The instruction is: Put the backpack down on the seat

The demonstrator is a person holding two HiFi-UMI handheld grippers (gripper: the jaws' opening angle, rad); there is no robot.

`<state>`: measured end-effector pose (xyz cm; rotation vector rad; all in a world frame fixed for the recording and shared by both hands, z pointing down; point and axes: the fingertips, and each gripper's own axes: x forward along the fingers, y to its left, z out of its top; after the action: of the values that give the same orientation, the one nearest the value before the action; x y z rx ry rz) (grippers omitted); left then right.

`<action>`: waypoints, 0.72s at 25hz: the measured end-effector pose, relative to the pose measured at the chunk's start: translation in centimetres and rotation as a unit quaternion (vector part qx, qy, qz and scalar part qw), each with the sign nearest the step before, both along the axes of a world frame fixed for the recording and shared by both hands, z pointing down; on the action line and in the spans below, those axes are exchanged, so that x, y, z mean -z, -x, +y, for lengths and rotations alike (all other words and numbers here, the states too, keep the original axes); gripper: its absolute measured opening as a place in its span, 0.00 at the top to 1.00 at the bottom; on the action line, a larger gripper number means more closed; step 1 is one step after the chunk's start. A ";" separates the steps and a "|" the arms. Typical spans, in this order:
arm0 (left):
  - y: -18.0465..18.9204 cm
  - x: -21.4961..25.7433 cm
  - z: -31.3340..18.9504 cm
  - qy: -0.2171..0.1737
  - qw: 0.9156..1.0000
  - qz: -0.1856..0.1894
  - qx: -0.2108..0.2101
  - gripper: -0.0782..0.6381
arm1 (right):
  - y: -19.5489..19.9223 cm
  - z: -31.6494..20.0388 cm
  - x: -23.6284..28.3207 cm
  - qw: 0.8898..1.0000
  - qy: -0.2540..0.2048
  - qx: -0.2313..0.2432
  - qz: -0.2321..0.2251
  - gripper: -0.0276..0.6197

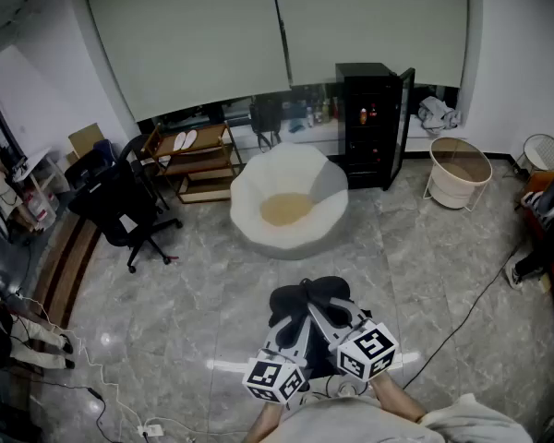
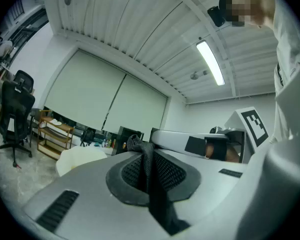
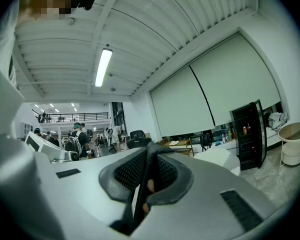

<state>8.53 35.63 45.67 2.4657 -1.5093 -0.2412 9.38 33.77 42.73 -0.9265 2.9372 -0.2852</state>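
Left gripper [image 2: 149, 156] clenched on a black strap [image 2: 157, 204]; right gripper [image 3: 150, 171] clenched on a second strap [image 3: 139, 196]. Backpack [image 1: 300, 305] hangs just beneath both sets of fingertips, off the seat [image 1: 249, 192], which stands well ahead of them

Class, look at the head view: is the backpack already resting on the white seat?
No: the backpack hangs from the left gripper and right gripper, over the floor, apart from the white seat.
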 end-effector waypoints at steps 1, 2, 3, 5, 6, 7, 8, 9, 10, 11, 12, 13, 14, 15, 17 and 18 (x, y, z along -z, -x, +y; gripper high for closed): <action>0.1 -0.1 0.2 0.002 1.000 0.002 -0.001 0.82 | 0.1 0.2 -0.1 1.000 0.001 -0.001 0.002 0.89; 0.2 -0.2 0.5 0.003 1.000 0.003 -0.002 0.82 | 0.3 0.5 -0.2 1.000 0.001 -0.002 0.005 0.89; 0.4 -0.3 0.7 0.004 1.000 0.004 -0.003 0.82 | 0.4 0.7 -0.2 1.000 0.001 -0.004 0.007 0.89; 0.8 -0.2 0.9 0.004 1.000 0.005 -0.005 0.82 | 0.8 0.9 -0.1 1.000 -0.002 -0.006 0.010 0.89; 1.0 -0.1 1.0 0.003 1.000 0.005 -0.006 0.82 | 1.0 1.0 0.0 1.000 -0.003 -0.008 0.011 0.89; 1.2 -0.1 1.1 0.002 1.000 0.005 -0.007 0.82 | 1.2 1.1 0.0 1.000 -0.005 -0.009 0.012 0.89; 1.4 -0.1 1.2 0.000 1.000 0.005 -0.009 0.82 | 1.4 1.3 0.0 1.000 -0.006 -0.011 0.012 0.89; 1.5 -0.1 1.4 -0.001 1.000 0.005 -0.011 0.82 | 1.5 1.4 0.0 1.000 -0.007 -0.013 0.013 0.89; 1.7 -0.1 1.5 -0.002 1.000 0.005 -0.013 0.82 | 1.7 1.6 0.0 1.000 -0.007 -0.014 0.013 0.89; 1.8 0.0 1.7 -0.003 1.000 0.004 -0.014 0.82 | 1.9 1.8 0.0 1.000 -0.008 -0.015 0.012 0.89; 2.0 0.0 1.8 -0.005 1.000 0.004 -0.015 0.82 | 2.0 1.9 0.1 1.000 -0.008 -0.016 0.010 0.89; 2.2 0.1 2.0 -0.007 1.000 0.002 -0.016 0.82 | 2.2 2.1 0.1 1.000 -0.009 -0.018 0.008 0.89; 2.3 0.2 2.1 -0.010 1.000 0.000 -0.017 0.82 | 2.3 2.2 0.2 1.000 -0.010 -0.019 0.005 0.89; 2.5 0.2 2.1 -0.013 1.000 -0.005 -0.017 0.82 | 2.4 2.2 0.2 1.000 -0.011 -0.020 0.003 0.89; 2.8 0.4 2.0 -0.017 1.000 -0.012 -0.017 0.82 | 2.7 2.1 0.4 1.000 -0.013 -0.021 0.000 0.89; 3.0 0.4 2.0 -0.018 1.000 -0.013 -0.016 0.82 | 2.9 2.1 0.4 1.000 -0.013 -0.021 -0.001 0.89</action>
<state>5.49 37.61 45.26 2.5272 -1.4877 -0.2326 6.44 35.85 42.30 -0.9829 2.9082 -0.2462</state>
